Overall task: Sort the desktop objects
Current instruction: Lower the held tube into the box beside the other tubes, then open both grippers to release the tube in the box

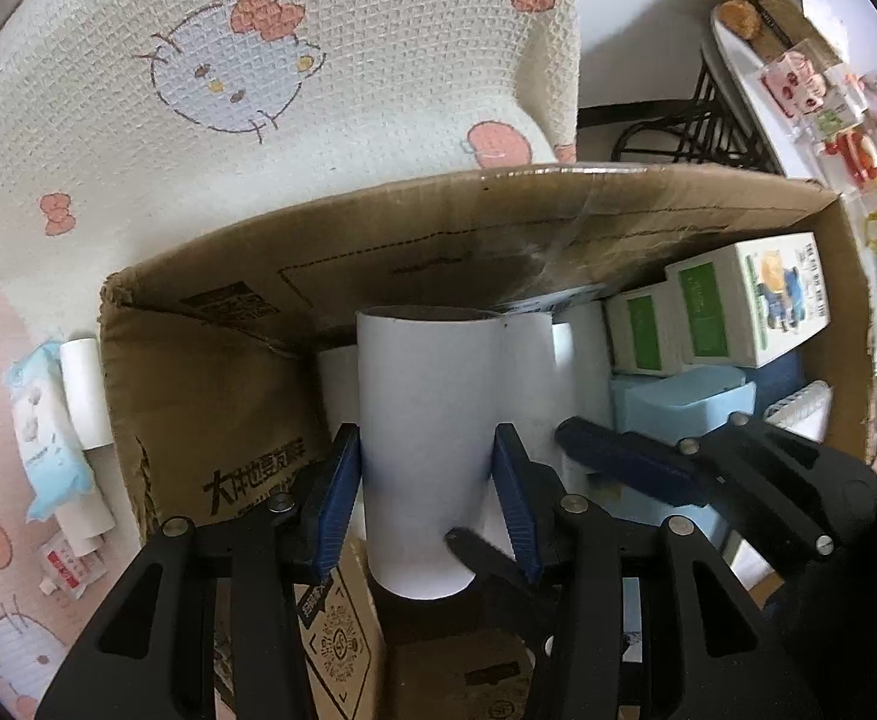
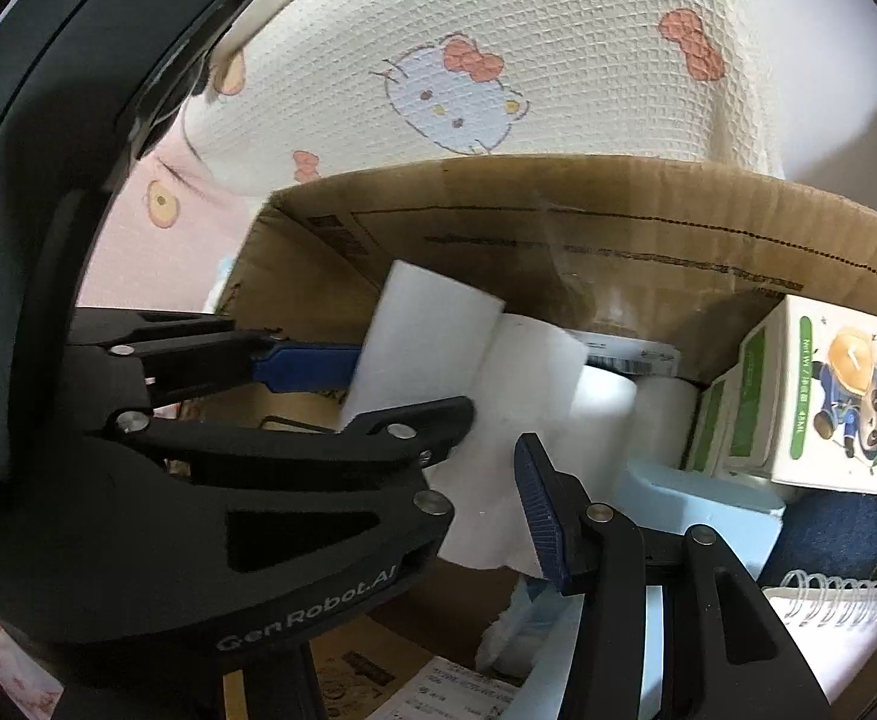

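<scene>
Tissue packet (image 1: 48, 432) and a small white roll (image 1: 81, 396) lie outside the cardboard box (image 1: 198, 408), on cartoon-print cloth (image 1: 258, 120). Inside the box, left gripper (image 1: 429, 498) points down, jaws clamped on an upright white paper roll (image 1: 432, 420). Just right of it, right gripper (image 2: 486, 498): jaws narrow, around another white roll (image 2: 528, 372); whether the pads press, cannot tell. Green-and-white cartons (image 1: 744, 306), a pale blue case (image 1: 678, 402) and a spiral notebook (image 2: 828, 618) fill the box's right end.

both wrist views look steeply down, close, seemingly sharing the cardboard box (image 1: 210, 420) interior.
</scene>
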`<state>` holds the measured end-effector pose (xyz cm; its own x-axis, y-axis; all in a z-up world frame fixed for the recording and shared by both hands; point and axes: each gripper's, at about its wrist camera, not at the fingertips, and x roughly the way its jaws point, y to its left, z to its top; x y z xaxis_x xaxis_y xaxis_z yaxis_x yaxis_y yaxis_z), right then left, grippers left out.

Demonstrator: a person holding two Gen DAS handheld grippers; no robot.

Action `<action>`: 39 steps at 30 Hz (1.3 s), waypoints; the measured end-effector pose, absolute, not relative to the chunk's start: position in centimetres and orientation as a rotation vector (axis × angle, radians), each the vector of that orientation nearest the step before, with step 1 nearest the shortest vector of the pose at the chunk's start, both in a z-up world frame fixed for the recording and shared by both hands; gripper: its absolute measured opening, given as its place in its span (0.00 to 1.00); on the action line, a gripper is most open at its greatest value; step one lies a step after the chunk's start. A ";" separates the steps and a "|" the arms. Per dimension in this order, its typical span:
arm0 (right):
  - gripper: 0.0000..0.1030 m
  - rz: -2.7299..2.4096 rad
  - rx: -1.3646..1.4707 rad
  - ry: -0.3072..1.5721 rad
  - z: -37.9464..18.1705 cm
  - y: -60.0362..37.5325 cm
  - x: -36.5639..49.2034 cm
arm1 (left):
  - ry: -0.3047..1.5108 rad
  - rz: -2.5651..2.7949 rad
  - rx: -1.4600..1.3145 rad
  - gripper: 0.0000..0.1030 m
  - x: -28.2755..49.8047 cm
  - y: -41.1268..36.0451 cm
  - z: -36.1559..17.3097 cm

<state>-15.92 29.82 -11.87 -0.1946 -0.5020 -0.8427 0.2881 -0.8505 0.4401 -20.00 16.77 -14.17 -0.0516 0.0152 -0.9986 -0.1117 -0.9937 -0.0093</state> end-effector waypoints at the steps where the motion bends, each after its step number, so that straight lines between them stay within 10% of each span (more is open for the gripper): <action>1: 0.45 -2.080 1.575 -0.246 -12.1 29.9 -16.2 | 0.110 2.214 -2.107 0.47 -20.0 16.7 -14.1; 17: 0.45 -2.146 1.629 -0.101 -10.8 29.3 -16.5 | 0.229 2.321 -1.994 0.47 -19.7 16.4 -12.8; 24: 0.45 -2.146 1.671 -0.050 -11.0 29.5 -14.7 | 0.216 2.266 -1.894 0.12 -18.4 16.2 -12.7; 39: 0.45 -2.066 1.738 -0.049 -13.3 28.0 -16.1 | 0.228 2.366 -1.740 0.12 -17.1 14.3 -11.3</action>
<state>-16.10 27.98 -13.28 -0.1156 -0.3491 -0.9299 0.3044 -0.9036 0.3014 -17.09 14.25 -11.29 -0.2896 0.0658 -0.9549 -0.2471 -0.9690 0.0081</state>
